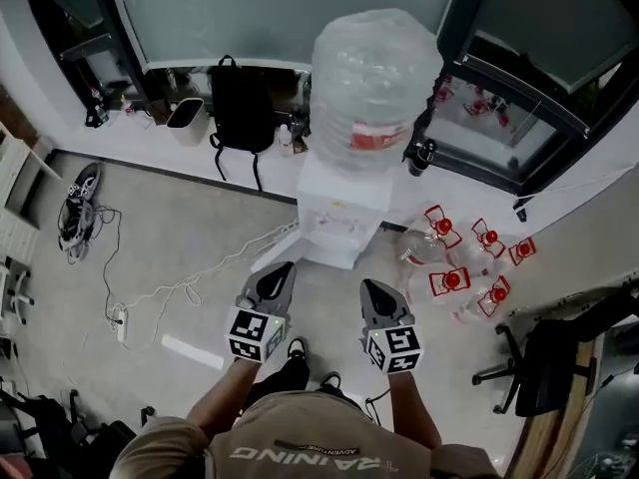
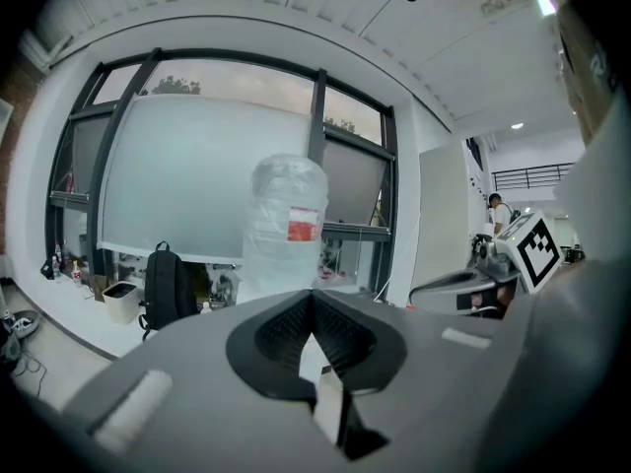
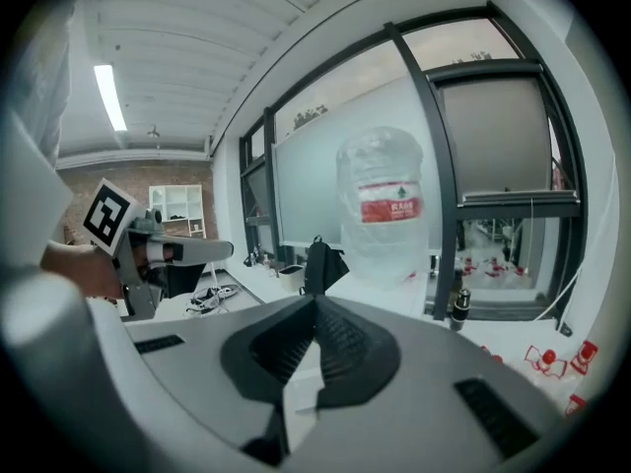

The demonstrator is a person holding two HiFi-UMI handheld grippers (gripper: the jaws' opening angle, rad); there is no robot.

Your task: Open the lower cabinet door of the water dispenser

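Grey office floor under tall windows: both tools raised, the cabinet door not yet reached.

Against the window wall stands the water dispenser (image 1: 344, 208), its big bottle (image 1: 374, 88) on top, a black backpack (image 1: 243, 108) to its left and spare red-capped bottles (image 1: 454, 267) lying on the floor to its right. The left gripper (image 1: 283, 269) and right gripper (image 1: 371, 287) hang side by side in front of the person, well short of the dispenser. Each gripper's own view shows its jaws pressed together with nothing between them. From this steep angle the lower cabinet door cannot be made out. By my reading the task has barely begun: the approach, the grip on the door and the pull all remain.
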